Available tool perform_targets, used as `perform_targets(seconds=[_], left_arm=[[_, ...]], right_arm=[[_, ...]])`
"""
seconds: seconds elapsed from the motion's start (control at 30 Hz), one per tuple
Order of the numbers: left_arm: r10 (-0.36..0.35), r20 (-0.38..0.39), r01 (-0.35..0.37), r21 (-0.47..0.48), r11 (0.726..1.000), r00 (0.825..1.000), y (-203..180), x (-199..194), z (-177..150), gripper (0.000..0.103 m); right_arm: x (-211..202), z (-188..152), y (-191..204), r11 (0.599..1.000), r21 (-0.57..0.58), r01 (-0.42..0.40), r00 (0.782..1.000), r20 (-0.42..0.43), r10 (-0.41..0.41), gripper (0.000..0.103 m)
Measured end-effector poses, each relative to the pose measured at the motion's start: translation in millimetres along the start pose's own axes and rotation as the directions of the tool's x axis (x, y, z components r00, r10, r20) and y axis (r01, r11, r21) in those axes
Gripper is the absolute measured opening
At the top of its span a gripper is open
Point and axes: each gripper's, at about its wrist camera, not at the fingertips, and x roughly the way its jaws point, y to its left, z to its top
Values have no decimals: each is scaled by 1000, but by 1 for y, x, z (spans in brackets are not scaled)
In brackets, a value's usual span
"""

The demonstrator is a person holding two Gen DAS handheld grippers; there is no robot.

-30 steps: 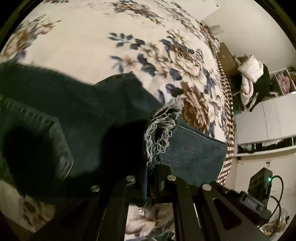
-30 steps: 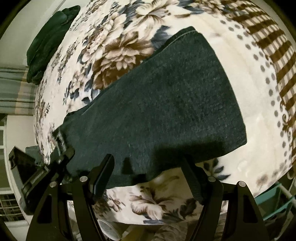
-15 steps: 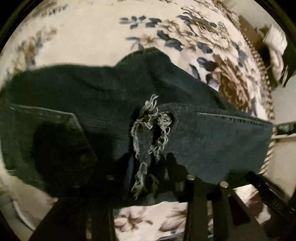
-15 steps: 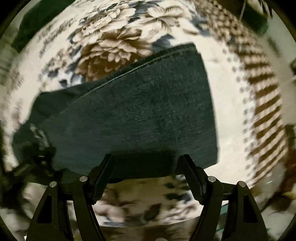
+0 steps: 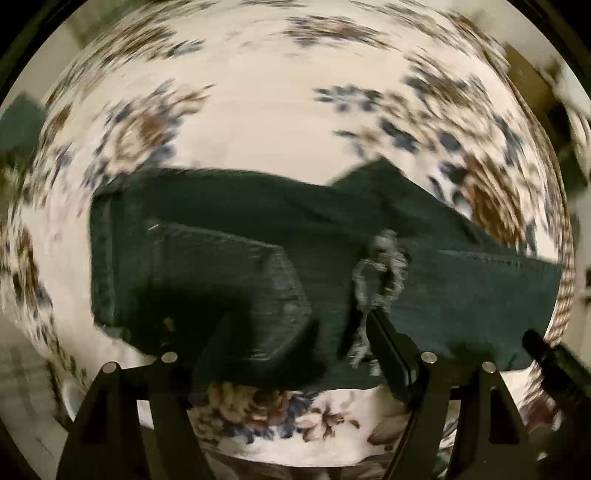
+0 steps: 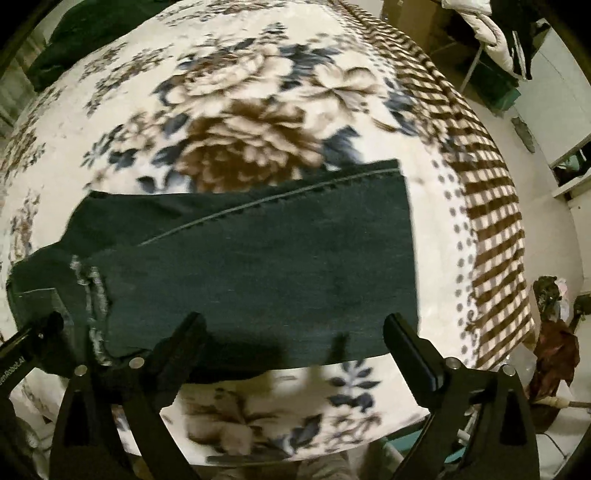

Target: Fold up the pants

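I see the pants [image 6: 258, 273] lying folded near the bed's [image 6: 258, 92] front edge, reaching toward its striped right edge. My left gripper [image 5: 299, 332] is spread wide, empty, beside the frayed hem [image 5: 380, 273]. My right gripper [image 6: 295, 328] gapes too, holding nothing.

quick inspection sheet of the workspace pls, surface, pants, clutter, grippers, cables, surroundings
surface: floral blanket with a brown checked border, covering a bed.
job's things: dark jeans lying folded on the blanket, frayed hem on top near the back pocket.
clutter: dark green garment at the far corner of the blanket.
grippers: left gripper and right gripper both have jaws open, holding nothing, at the jeans' near edge.
cables: nothing seen.
surroundings: white cabinet and piled clothes beyond the bed; left view is motion-blurred.
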Motion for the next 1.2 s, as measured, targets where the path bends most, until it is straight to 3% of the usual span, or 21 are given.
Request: perform_targets(seconds=[0.07, 0.1, 0.2, 0.23, 0.3, 0.33, 0.43, 0.53, 0.6, 0.73, 0.8, 0.87, 1.0, 1.13, 1.2], left_arm=[[-47, 12, 48, -111, 993, 999, 27, -1, 1, 74], [-103, 23, 106, -204, 973, 994, 49, 1, -1, 74], [-207, 47, 207, -422, 883, 977, 101, 17, -11, 74], [-236, 66, 237, -494, 837, 970, 123, 27, -18, 74], [-246, 95, 255, -572, 780, 965, 147, 41, -28, 74], [-258, 101, 266, -597, 757, 961, 154, 47, -31, 74], [-336, 174, 362, -665, 654, 926, 171, 70, -37, 74], [-357, 228, 405, -714, 571, 906, 179, 79, -38, 75], [-369, 271, 440, -728, 526, 889, 182, 74, -45, 75], [-372, 348, 498, -728, 472, 861, 193, 63, -69, 75], [-367, 385, 519, -747, 415, 847, 204, 71, -77, 75], [-344, 391, 510, -761, 401, 854, 214, 81, -77, 75], [-327, 446, 547, -757, 359, 833, 227, 97, -66, 77], [-317, 474, 568, -729, 382, 821, 229, 93, -61, 78], [-300, 486, 572, -703, 424, 821, 226, 85, -53, 70]], right_arm=[[0, -1, 16, 999, -4, -40, 999, -4, 40, 99], [1, -2, 23, 998, -5, -63, 998, -8, 63, 99], [8, -6, 44, 991, -8, -131, 991, -33, 131, 99], [12, -7, 51, 990, -13, -143, 989, -44, 143, 99], [23, -10, 64, 986, -13, -164, 985, -63, 163, 99], [27, -12, 68, 985, -14, -170, 983, -71, 169, 99], [45, -15, 82, 985, -13, -170, 980, -110, 168, 99], [57, -17, 91, 985, -18, -169, 978, -130, 166, 99], [61, -17, 93, 984, -9, -179, 974, -143, 176, 99], [65, -18, 94, 984, 6, -180, 971, -160, 178, 99], [65, -17, 98, 983, -10, -184, 970, -162, 180, 99], [64, -14, 101, 982, -24, -185, 971, -161, 179, 99], [62, -9, 110, 979, -41, -201, 969, -158, 192, 99], [61, -6, 115, 977, -46, -210, 966, -163, 200, 99], [64, -7, 116, 977, -49, -207, 965, -171, 196, 99]])
